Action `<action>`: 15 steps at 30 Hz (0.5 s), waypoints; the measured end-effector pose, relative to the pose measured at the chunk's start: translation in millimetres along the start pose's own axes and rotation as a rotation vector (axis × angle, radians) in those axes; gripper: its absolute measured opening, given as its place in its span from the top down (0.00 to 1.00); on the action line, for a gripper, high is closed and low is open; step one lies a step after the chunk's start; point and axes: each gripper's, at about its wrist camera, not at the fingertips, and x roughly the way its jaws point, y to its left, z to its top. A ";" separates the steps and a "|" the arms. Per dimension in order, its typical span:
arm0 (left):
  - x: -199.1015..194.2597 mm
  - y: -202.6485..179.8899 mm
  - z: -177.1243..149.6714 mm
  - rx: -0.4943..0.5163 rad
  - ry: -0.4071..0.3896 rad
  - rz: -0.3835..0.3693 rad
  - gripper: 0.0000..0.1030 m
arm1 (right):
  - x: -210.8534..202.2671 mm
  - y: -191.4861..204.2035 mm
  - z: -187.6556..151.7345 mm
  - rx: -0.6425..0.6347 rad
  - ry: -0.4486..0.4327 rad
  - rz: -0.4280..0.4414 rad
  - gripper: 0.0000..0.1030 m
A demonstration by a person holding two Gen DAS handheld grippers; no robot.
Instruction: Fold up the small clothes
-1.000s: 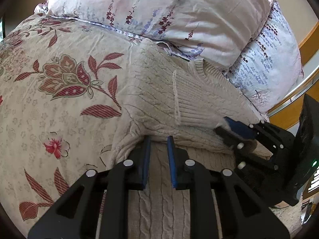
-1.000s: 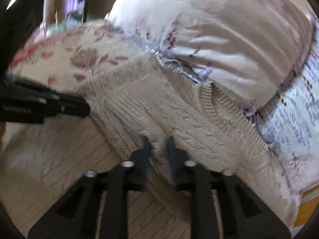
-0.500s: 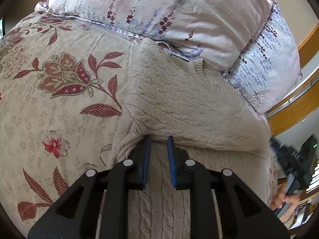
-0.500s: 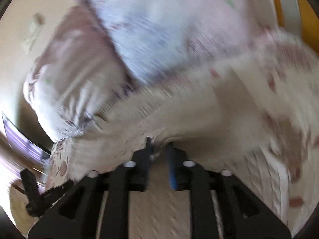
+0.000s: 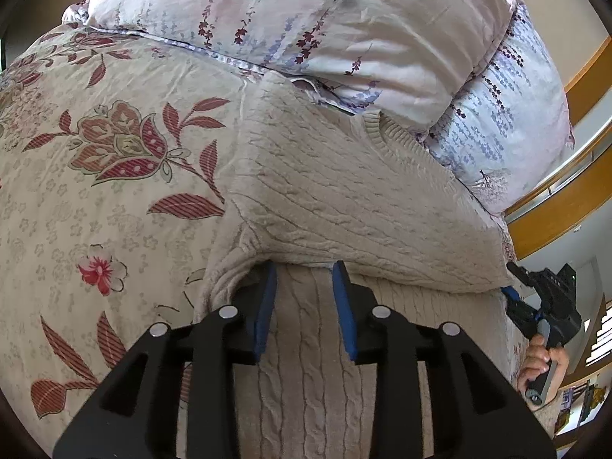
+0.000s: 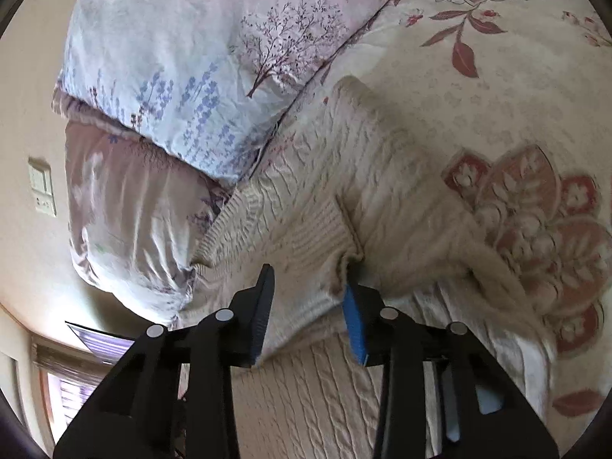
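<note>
A cream cable-knit sweater (image 5: 344, 199) lies on the floral bedspread (image 5: 95, 191), its upper part folded down over the lower part. My left gripper (image 5: 302, 279) is open at the folded edge, resting over the lower layer. My right gripper (image 6: 308, 287) is open too, its fingers either side of a ribbed sleeve cuff (image 6: 317, 237) folded onto the sweater (image 6: 382, 199). The right gripper also shows in the left wrist view (image 5: 535, 298), held in a hand at the sweater's right edge.
Two floral pillows (image 5: 325, 26) are stacked at the head of the bed, touching the sweater's collar; they show in the right wrist view (image 6: 172, 57) too. A wooden bed frame (image 5: 573, 199) runs along the right. A wall switch (image 6: 42, 185) is at the left.
Both grippers have opened and let go of the sweater. The right gripper swung away from the middle to the sweater's right side and now faces across the bed.
</note>
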 end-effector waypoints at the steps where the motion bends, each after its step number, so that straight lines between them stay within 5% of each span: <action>1: 0.3 -0.4 0.1 0.002 0.000 0.001 0.69 | 2.5 -1.4 2.9 0.004 0.001 -0.009 0.73; 2: 0.4 -0.5 0.4 0.003 0.000 0.001 0.69 | 6.0 -0.7 6.7 -0.006 0.003 -0.032 0.89; 4: 0.9 -0.2 1.0 0.003 0.000 0.002 0.69 | 8.3 14.3 10.8 -0.102 -0.015 -0.074 0.92; 8: 1.7 -0.5 0.8 0.005 -0.005 0.005 0.68 | -23.0 76.4 3.6 -0.397 -0.235 0.029 0.93; 10: 2.1 -1.3 0.4 0.011 -0.007 0.005 0.67 | -25.8 84.8 -0.6 -0.469 -0.294 -0.025 0.93; 12: 2.5 -1.5 0.1 0.015 -0.009 0.005 0.66 | -3.6 71.0 4.7 -0.454 -0.234 -0.199 0.93; 15: 3.1 -1.8 0.4 0.023 -0.009 0.007 0.65 | 23.8 34.6 10.3 -0.335 -0.098 -0.301 0.92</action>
